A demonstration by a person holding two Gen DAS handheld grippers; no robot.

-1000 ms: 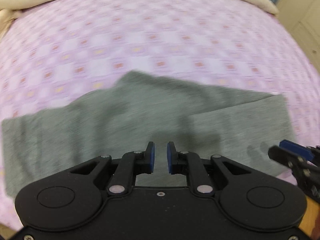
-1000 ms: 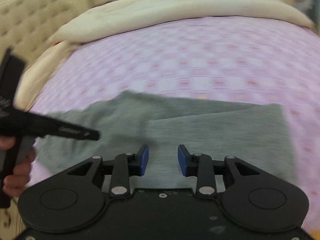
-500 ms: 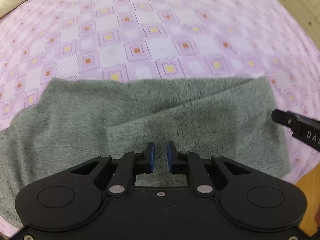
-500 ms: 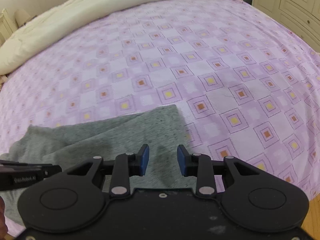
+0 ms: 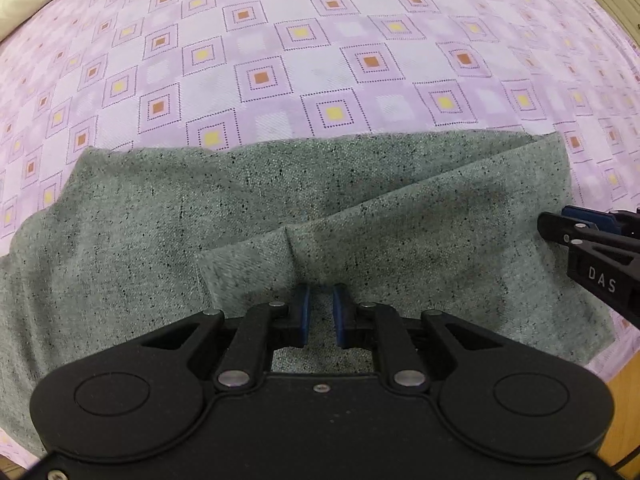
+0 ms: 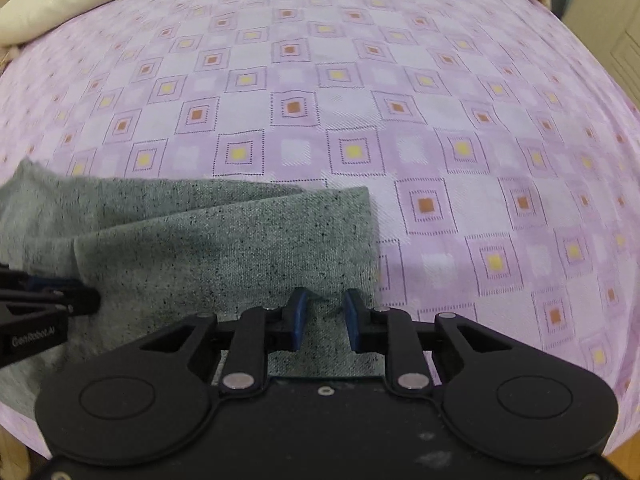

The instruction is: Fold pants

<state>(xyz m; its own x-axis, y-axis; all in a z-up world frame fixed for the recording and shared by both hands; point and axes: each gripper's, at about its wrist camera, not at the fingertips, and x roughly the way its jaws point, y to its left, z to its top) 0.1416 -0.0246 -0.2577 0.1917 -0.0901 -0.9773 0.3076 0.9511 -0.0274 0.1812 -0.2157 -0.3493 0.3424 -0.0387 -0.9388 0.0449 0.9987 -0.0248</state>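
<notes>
Grey flecked pants (image 5: 360, 200) lie flat on a purple patterned bedsheet (image 5: 320, 60), with one layer folded over the other. My left gripper (image 5: 320, 308) points down onto the near edge of the upper layer, beside a short crease. Its jaws stand a narrow gap apart, cloth under the tips. My right gripper (image 6: 324, 312) is down on the right end of the pants (image 6: 220, 240), near the hem corner. Its jaws are closing, with a small wrinkle of cloth between them. Each view shows the other gripper at its side: the right gripper (image 5: 560, 224) and the left gripper (image 6: 80, 296).
The bedsheet (image 6: 440, 120) stretches away beyond the pants. A cream duvet (image 6: 60, 8) lies along the far edge of the bed. The bed's near edge runs just behind my grippers, with a wooden floor (image 5: 624, 384) below it at the right.
Both grippers have come down close onto the pants. The right one has shifted to the pants' right end and its jaws have narrowed. The left jaws keep the same narrow gap.
</notes>
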